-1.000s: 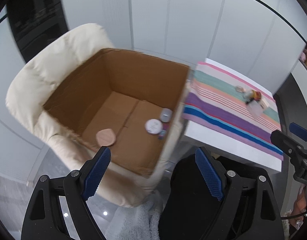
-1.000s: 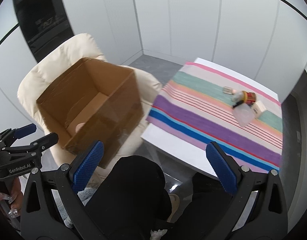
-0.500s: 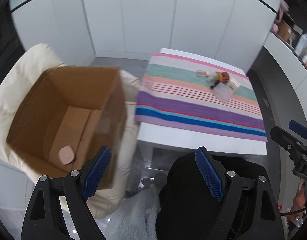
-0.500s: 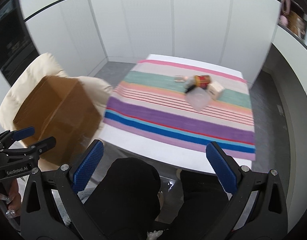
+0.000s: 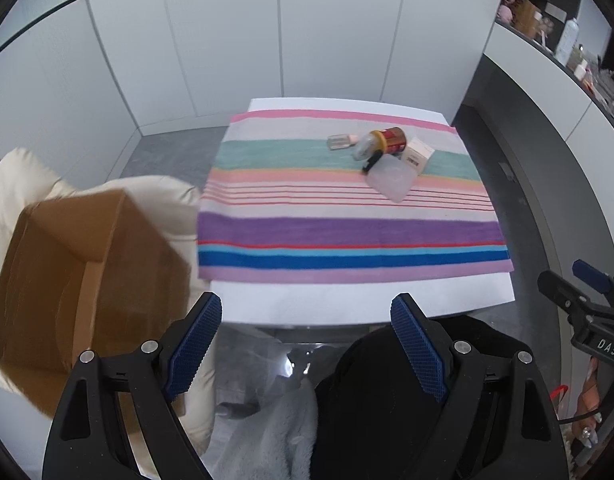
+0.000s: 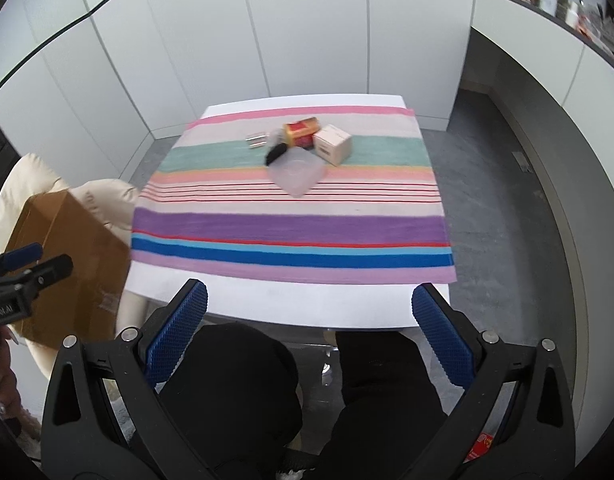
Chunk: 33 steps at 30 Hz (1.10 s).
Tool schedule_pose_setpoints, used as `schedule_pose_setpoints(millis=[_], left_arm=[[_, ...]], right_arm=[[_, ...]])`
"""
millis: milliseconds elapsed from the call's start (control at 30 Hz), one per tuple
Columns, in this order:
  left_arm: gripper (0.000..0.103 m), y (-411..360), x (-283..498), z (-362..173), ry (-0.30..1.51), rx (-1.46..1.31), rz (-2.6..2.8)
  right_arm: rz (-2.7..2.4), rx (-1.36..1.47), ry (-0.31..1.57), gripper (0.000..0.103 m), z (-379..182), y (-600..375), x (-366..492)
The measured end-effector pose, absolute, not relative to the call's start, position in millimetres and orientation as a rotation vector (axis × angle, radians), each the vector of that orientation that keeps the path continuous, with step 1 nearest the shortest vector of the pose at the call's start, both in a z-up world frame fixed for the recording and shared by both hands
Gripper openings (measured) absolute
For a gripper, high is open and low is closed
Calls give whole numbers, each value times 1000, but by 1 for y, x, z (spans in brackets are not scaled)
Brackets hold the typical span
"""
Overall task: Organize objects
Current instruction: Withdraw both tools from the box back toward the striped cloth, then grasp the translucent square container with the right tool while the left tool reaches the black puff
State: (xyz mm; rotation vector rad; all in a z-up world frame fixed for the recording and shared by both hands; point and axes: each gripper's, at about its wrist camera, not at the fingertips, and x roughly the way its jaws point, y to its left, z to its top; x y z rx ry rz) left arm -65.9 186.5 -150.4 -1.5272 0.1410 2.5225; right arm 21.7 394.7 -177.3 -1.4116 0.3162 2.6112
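Left gripper [image 5: 307, 332] hangs with jaws wide apart and nothing between them, short of the tabletop [image 5: 363, 300]; right gripper [image 6: 309, 320] likewise spread and empty. All the business sits at the far end of the striped cloth [image 5: 347, 236]: a red-and-gold can [image 5: 391, 140] lying on its side, a small white box [image 5: 417, 154] touching it, a clear flat container [image 5: 391, 178] just in front of the can, a small glass bottle [image 5: 341, 141] beside it. The cardboard box [image 5: 79, 280] waits on the cream chair [image 5: 11, 184], left of the cloth. Here's the worry: that cluster is packed tight. Reach for the can and it may well roll, knocking the bottle. The clear container looks slippery and flat, hard to pinch. Snagging the cloth could drag everything.
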Motion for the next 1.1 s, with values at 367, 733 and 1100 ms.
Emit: schedule_pose_setpoints(millis=[367,733,1100], left_arm=[[88,225,-134,-174,148,-1598,2416],[88,249,-206,-221,262,-1634,2361],[88,246,-245,-277,244,-1763,2272]], right_arm=[[2574,-1464,382,103,-228,436,-22],[2826,-1570,310,103,-301,436,-131],[2853,-1628,-110,103,-368,410,-231]])
